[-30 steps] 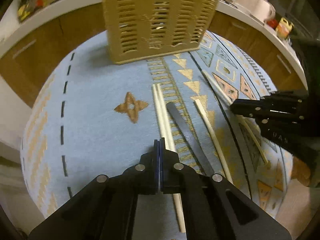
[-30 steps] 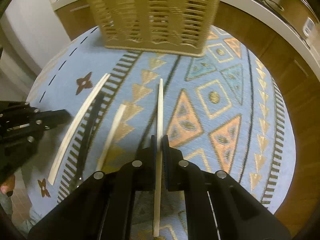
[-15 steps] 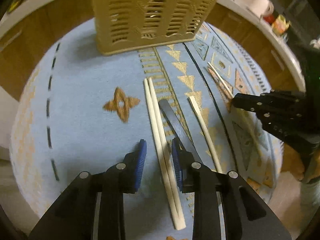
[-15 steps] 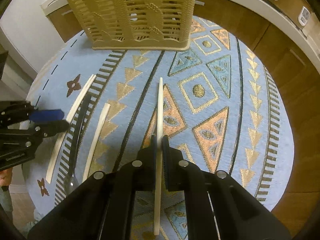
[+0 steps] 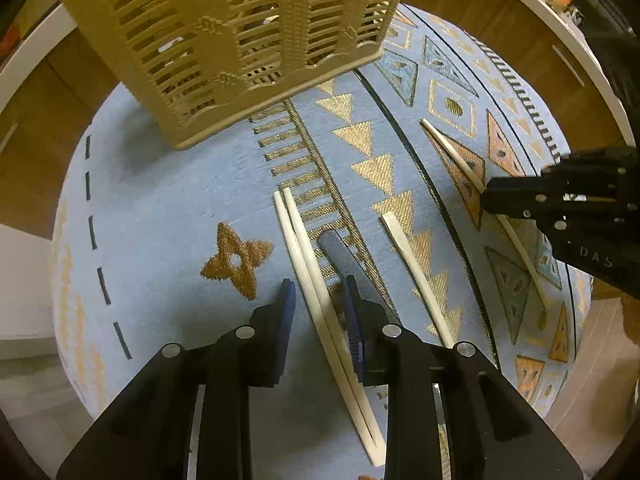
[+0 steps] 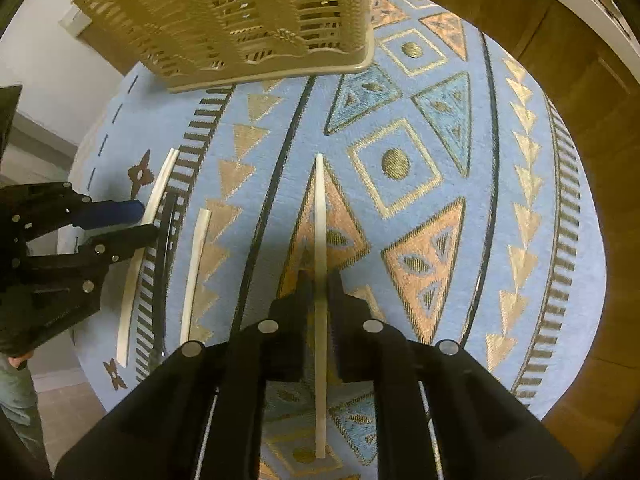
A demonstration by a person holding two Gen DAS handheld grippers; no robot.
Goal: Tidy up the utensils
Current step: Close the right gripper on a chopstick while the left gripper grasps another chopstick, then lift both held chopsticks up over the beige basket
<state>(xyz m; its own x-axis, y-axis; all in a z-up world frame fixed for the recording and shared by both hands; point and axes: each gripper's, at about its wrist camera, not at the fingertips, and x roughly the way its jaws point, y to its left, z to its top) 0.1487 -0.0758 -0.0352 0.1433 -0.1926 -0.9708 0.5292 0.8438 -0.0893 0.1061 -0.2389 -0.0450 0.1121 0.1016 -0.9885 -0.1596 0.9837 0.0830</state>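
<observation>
While the left claw (image 5: 318, 300) stands open astride the paired chopsticks (image 5: 310, 276) at lower centre, the right claw (image 6: 320, 280), just loosening around a single chopstick (image 6: 320, 216), must re-close before transfer to the basket (image 6: 240, 20) at top.

The far side of the cloth-covered table (image 5: 160, 208) is being blocked by the slatted basket (image 5: 240, 40), standing upright. The strip nearer than it is being crowded by a chopstick pair (image 5: 316, 300), a dark utensil handle (image 5: 340, 256) just beside, and two single chopsticks (image 5: 416, 272) (image 6: 320, 280) further right. The blue cloth left of the pair (image 5: 160, 208) and the right-hand patterned area (image 6: 500, 240) are being left free.
</observation>
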